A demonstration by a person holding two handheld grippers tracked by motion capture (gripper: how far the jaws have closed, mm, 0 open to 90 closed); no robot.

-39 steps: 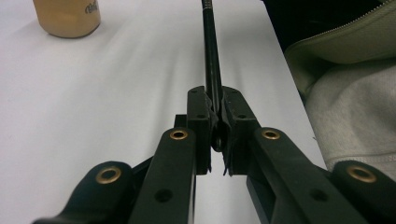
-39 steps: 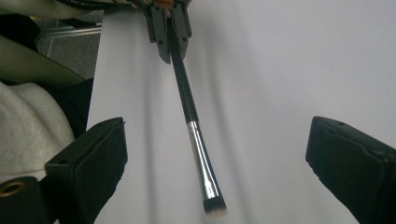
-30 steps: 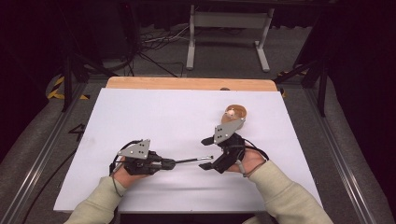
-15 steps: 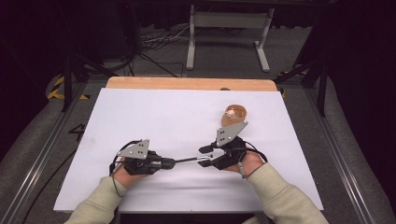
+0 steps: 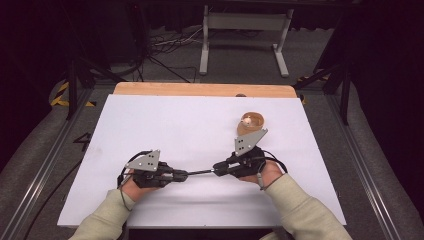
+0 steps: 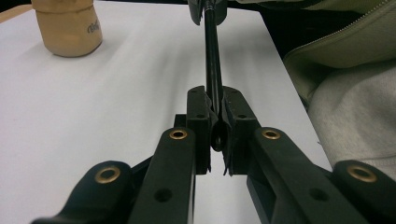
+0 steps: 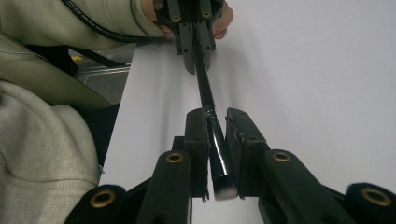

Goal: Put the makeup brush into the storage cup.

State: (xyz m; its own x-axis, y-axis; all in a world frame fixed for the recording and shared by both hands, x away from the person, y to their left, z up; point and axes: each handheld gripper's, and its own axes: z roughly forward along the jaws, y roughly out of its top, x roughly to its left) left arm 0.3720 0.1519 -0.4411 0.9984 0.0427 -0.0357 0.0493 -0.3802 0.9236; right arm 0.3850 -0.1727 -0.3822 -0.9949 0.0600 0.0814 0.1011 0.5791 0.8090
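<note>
- L gripper [image 5: 181,175] jaws fully closed, clamped on the tail end of the makeup brush [image 5: 200,173]; in the left gripper view the handle tip w/ its hang hole [image 6: 217,139] sits pinched between the pads.
- R gripper [image 5: 218,169] jaws have just been closing, now nearly shut on the brush's head end; in the right gripper view the ferrule and bristles [image 7: 222,185] lie between the pads, pads look to be touching the ferrule.
- Brush location: held just above the white tabletop [image 5: 165,125], spanning the gap between both grippers, near the person's edge of the table.
- Orientation: long axis roughly level, running left-right across the table in the high view; bristle end toward R gripper, hole end toward L.
- Wooden cup [image 5: 250,122] stands upright further back on the right, just beyond R hand, well apart from the brush.
- Progress, my read: two-handed grip established = handover stage, about midway. Left: L lets go, R carries brush to cup, presumably drops it in. Nothing in the cup that I can tell.
</note>
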